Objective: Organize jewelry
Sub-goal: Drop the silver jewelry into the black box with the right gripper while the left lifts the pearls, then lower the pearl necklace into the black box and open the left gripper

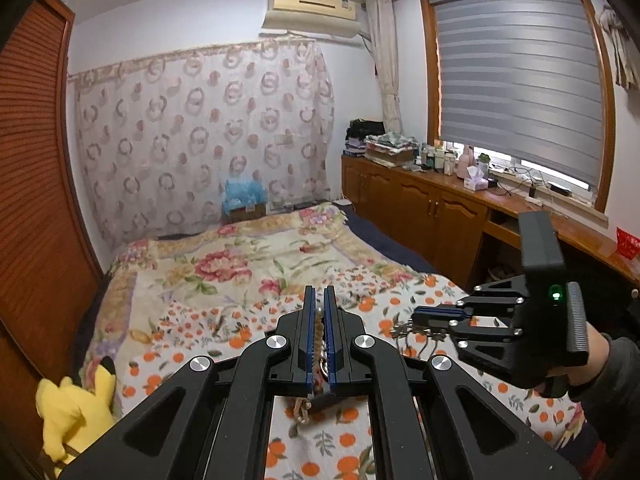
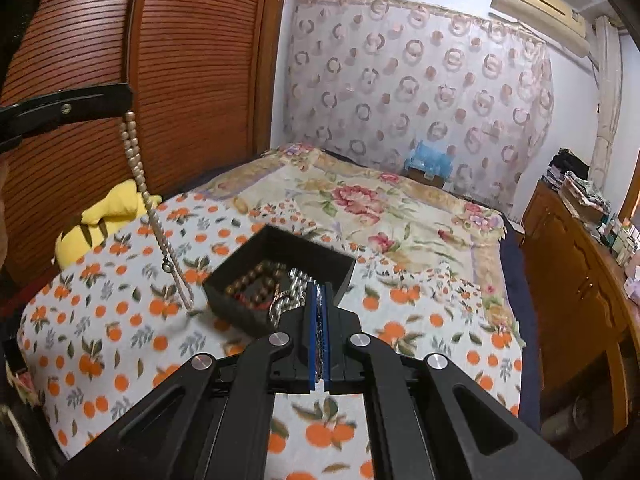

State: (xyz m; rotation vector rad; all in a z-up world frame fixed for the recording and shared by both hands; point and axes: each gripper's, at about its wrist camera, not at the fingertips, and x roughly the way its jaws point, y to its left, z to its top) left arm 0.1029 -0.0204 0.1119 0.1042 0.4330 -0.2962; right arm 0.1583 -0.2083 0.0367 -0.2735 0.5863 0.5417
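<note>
My left gripper (image 1: 319, 294) is shut on a pearl necklace (image 1: 319, 326); the beads run between its blue pads. In the right wrist view the left gripper (image 2: 127, 94) sits high at left and the pearl necklace (image 2: 138, 168) hangs from it down to the bedspread. My right gripper (image 2: 320, 290) is shut on a silver chain (image 2: 319, 320) just above a black open box (image 2: 276, 280) holding brown beads and silver chains. In the left wrist view the right gripper (image 1: 416, 314) holds dangling metal jewelry (image 1: 416, 334) at right.
The bed carries an orange-print blanket (image 2: 120, 340) over a floral quilt (image 1: 240, 256). A yellow plush toy (image 1: 76, 408) lies at the bed's left edge beside a wooden wardrobe (image 2: 80, 40). A wooden cabinet (image 1: 432, 204) with clutter runs along the right under the window.
</note>
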